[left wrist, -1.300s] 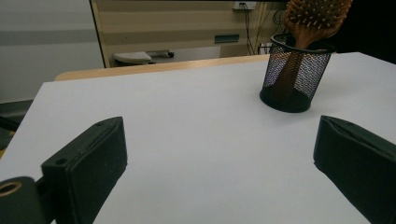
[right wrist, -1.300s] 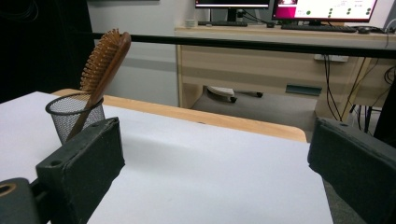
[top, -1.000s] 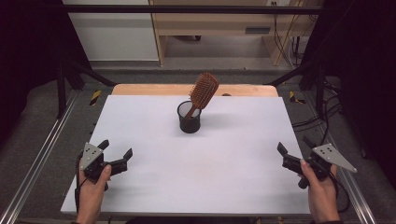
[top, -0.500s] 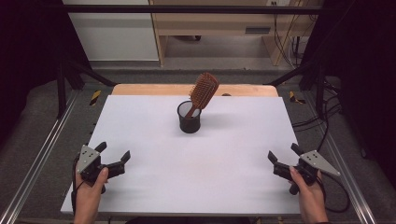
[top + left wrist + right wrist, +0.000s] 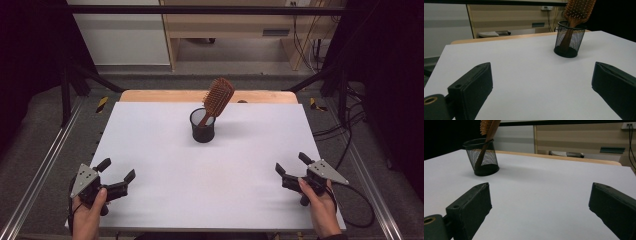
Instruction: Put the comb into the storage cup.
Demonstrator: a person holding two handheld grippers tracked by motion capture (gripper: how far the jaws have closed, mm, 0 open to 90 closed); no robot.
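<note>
A black mesh cup (image 5: 202, 126) stands at the middle back of the white table (image 5: 210, 170). A brown wooden hairbrush (image 5: 218, 97) leans in it, handle down, bristle head up and to the right. My left gripper (image 5: 116, 169) is open at the near left corner, held by a hand, nothing between its jaws. At the near right edge my right gripper (image 5: 291, 162) is open and empty too. From the left gripper view the cup (image 5: 569, 39) and brush (image 5: 579, 10) lie ahead to the right; the right gripper view has the cup (image 5: 482, 160) ahead on the left.
A wooden board (image 5: 200, 96) runs along the table's far edge. Metal rails (image 5: 42, 165) flank both sides. A cable (image 5: 357, 202) trails from my right gripper. Wooden furniture (image 5: 235, 30) stands behind the table.
Both hands have drawn back toward the near edge of the table, grippers still open. The cup and brush have not moved.
</note>
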